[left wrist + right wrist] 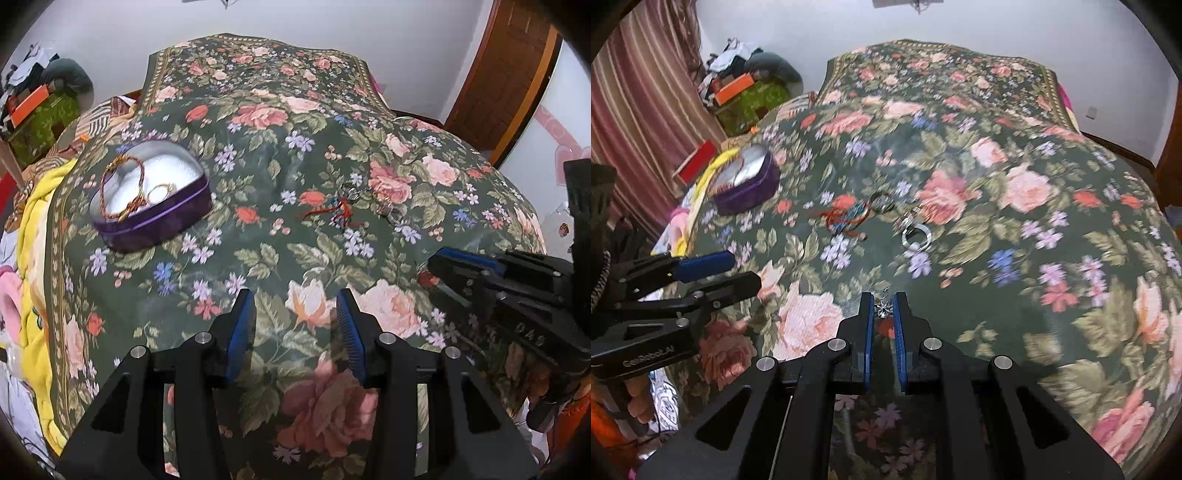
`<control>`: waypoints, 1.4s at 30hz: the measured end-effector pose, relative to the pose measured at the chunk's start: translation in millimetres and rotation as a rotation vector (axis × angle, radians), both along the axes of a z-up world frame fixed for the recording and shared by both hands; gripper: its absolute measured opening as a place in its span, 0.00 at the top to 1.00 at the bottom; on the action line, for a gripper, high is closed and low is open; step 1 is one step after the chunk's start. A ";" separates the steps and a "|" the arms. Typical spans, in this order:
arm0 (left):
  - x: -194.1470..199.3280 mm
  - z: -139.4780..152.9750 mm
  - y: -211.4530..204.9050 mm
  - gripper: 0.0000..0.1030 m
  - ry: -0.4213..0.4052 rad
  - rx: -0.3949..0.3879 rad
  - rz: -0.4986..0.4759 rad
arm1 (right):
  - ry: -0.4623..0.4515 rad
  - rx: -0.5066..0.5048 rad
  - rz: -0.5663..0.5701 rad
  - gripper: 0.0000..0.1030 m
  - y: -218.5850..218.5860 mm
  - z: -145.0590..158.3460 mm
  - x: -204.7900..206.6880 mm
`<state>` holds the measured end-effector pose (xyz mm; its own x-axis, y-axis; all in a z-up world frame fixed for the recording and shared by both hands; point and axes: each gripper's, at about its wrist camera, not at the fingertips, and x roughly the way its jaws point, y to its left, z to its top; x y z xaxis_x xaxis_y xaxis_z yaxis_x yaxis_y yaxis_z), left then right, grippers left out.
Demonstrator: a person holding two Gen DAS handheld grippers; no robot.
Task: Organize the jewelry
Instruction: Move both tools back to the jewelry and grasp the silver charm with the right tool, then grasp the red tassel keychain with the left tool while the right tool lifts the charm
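A floral bedspread (295, 155) with pink roses on dark green covers the bed. At the left of the left wrist view stands a purple heart-shaped tin (147, 199), open, with a braided cord bracelet (125, 184) on its white lining. Near the centre lie a red string ornament (846, 218) and metal rings (916, 230). The right hand-held gripper (884, 310) pinches a small silver star-shaped charm (883, 309) between blue pads. The left hand-held gripper (295, 321) is spread, holding nothing.

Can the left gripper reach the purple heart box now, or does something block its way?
Probably yes. The left gripper is open and empty, and only bare floral cloth lies between it and the purple heart box; the right gripper is off to the other side.
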<state>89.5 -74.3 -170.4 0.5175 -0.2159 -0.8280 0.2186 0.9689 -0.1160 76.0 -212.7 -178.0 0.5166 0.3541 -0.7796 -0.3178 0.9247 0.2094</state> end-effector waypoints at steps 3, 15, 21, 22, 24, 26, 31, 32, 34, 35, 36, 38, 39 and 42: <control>5.3 2.9 -6.1 0.56 -0.006 -0.002 -0.011 | -0.024 0.015 -0.022 0.91 -9.0 9.5 3.1; 40.0 -1.4 -38.1 0.56 0.004 -0.038 -0.073 | -0.075 0.031 -0.090 0.91 -36.4 24.9 15.1; 62.2 -16.2 -50.5 0.60 0.024 -0.018 -0.068 | -0.067 0.037 -0.090 0.91 -41.3 21.5 17.2; 64.6 -17.6 -51.6 0.67 0.022 -0.017 -0.069 | -0.067 0.036 -0.090 0.91 -42.3 21.0 17.5; 70.6 -21.0 -50.0 0.79 0.038 -0.058 -0.073 | -0.065 0.037 -0.093 0.91 -44.2 20.4 18.8; 73.8 -22.5 -47.9 0.95 0.050 -0.079 -0.072 | -0.063 0.040 -0.094 0.91 -46.1 20.2 19.2; 69.6 -18.6 -47.1 0.95 0.033 -0.066 -0.069 | -0.063 0.045 -0.093 0.91 -46.6 21.1 19.7; 68.0 -17.2 -46.8 0.95 0.026 -0.060 -0.066 | -0.066 0.045 -0.091 0.91 -45.9 22.3 19.3; 62.2 -10.5 -43.2 0.95 0.004 -0.057 -0.057 | -0.071 0.049 -0.087 0.91 -44.4 25.3 18.7; 59.8 -7.5 -41.4 0.95 -0.004 -0.058 -0.053 | -0.076 0.049 -0.084 0.91 -43.3 27.3 18.3; 57.2 -3.4 -38.8 0.95 -0.016 -0.060 -0.047 | -0.080 0.050 -0.082 0.91 -42.2 29.0 18.3; 53.2 6.3 -33.2 0.95 -0.040 -0.068 -0.035 | -0.092 0.054 -0.073 0.91 -38.5 34.7 18.2; 51.3 11.2 -30.3 0.95 -0.049 -0.075 -0.030 | -0.098 0.055 -0.068 0.91 -36.5 36.9 18.6; 46.1 28.9 -19.7 0.95 -0.090 -0.090 -0.009 | -0.129 0.057 -0.049 0.91 -26.8 47.8 17.5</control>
